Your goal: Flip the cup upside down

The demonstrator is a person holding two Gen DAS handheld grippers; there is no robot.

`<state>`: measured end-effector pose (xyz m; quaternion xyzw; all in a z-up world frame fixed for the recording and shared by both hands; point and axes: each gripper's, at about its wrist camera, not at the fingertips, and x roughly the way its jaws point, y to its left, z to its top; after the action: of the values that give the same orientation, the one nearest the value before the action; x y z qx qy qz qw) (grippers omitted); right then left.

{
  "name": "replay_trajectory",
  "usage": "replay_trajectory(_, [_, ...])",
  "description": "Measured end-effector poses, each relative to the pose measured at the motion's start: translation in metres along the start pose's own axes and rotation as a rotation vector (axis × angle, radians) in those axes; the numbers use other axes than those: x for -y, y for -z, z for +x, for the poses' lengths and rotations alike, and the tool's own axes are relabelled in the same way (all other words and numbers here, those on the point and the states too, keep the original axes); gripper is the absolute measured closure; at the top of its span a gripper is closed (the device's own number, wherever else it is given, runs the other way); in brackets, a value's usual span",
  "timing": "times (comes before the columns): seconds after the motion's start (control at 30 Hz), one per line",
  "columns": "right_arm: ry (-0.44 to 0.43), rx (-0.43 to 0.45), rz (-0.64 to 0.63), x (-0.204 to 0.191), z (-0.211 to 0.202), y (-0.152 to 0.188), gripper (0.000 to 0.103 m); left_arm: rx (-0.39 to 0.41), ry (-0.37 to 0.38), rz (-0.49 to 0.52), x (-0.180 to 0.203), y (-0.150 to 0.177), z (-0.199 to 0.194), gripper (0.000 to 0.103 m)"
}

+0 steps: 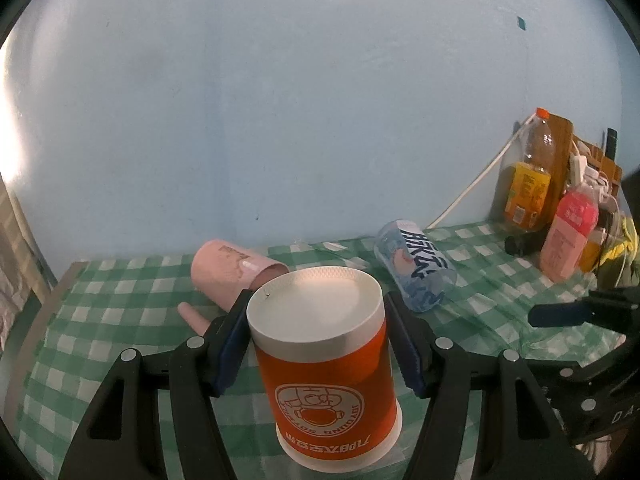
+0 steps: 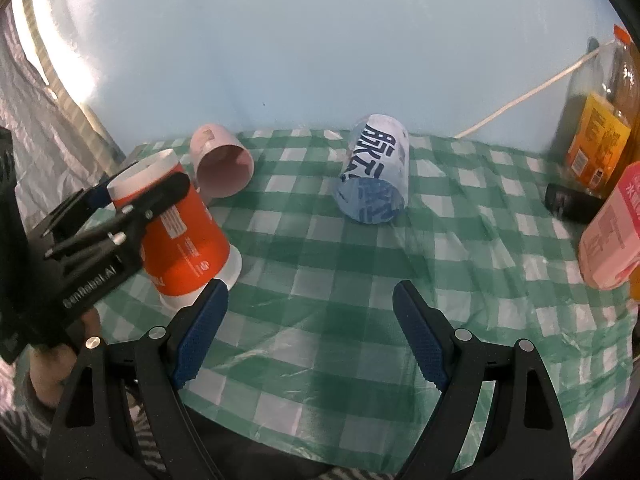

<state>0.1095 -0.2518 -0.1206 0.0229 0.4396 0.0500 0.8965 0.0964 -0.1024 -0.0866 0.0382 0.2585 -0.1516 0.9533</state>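
- Fingers of the left gripper [image 1: 316,344] are set on either side of the orange paper cup [image 1: 328,364]; whether the pads press or merely touch cannot be told.
- The cup is seen inverted, rim on the green checked tablecloth [image 2: 360,300], base uppermost, slightly tilted.
- Thin, light, crushable walls are judged likely; a gentle hold at mid-height is advised.
- The right gripper [image 2: 308,332] is held wide apart and empty, low over the cloth.
- A pink cup [image 2: 220,164] and a blue printed cup [image 2: 376,172] are left lying on their sides behind.

Pink carton [image 2: 612,232] and orange-capped bottle [image 2: 600,120] cut off at right edge.
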Motion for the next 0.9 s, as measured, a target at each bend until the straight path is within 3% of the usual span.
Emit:
replay_trajectory(0.2, [-0.002,-0.005,-0.019,-0.004,0.001,0.002,0.018,0.031,-0.018,0.016,0.008,0.008,-0.001,0.035])
replay_trajectory(0.27, [-0.002,-0.005,-0.019,-0.003,0.001,0.002,0.018,0.036,-0.031,0.02,0.009,0.011,-0.002,0.016])
replay_trajectory(0.33, [0.0,-0.005,-0.019,-0.003,0.002,0.002,0.018,0.037,-0.025,0.018,0.009,0.012,-0.004,0.009])
replay_trajectory(0.67, [-0.002,0.012,-0.022,-0.006,-0.007,0.003,0.018,-0.015,-0.009,-0.022,-0.002,0.008,-0.014,0.009])
replay_trajectory(0.9, [0.025,0.07,-0.024,-0.011,-0.028,0.007,0.018,-0.058,0.014,-0.069,-0.014,0.003,-0.04,0.008])
